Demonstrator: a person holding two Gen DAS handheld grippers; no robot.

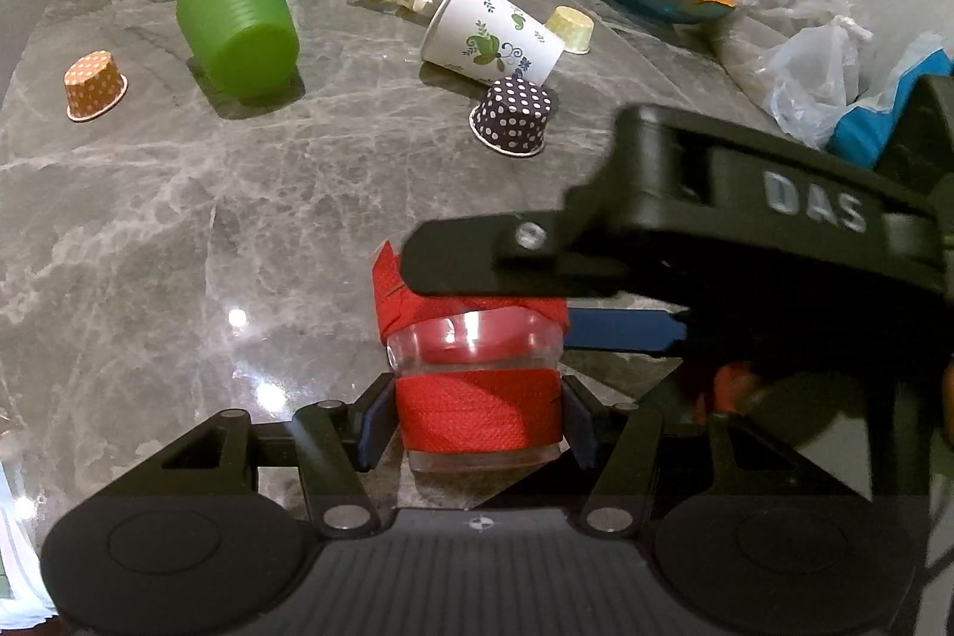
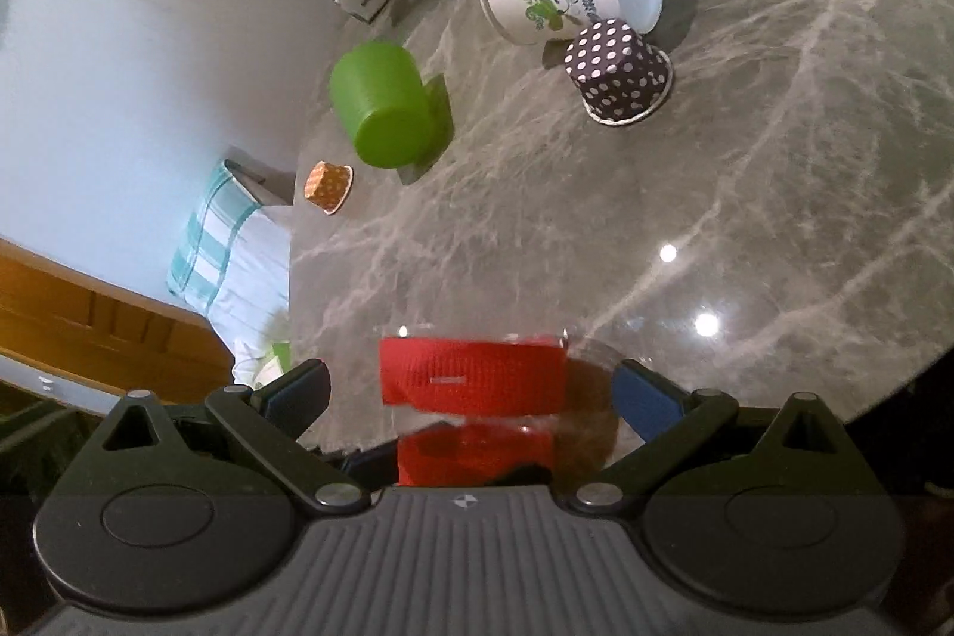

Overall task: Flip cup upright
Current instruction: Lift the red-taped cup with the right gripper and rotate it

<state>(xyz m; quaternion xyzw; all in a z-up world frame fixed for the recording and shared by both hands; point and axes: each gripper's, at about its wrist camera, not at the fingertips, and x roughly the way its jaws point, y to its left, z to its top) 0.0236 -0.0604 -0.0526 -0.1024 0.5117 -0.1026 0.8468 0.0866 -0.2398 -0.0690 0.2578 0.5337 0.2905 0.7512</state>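
Left gripper (image 1: pixel 477 412) is clamped on the clear cup (image 1: pixel 477 397) w/ red band, near the table's (image 1: pixel 149 230) front edge, prob. to steady it. Right gripper (image 2: pixel 471 391) straddles it from above, jaws apart, not gripping. Cup looks rim-up, see-through plastic; other cups sit toward the back edge.

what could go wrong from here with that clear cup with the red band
1. The left gripper pinches the clear cup with the red band between its pads; thin clear plastic may buckle or slip out.
2. The right gripper sits open around the same cup; closing now could have the two tools fighting and twisting it.
3. The marble table looks glossy, so a dropped cup might slide toward the dark dotted cup.
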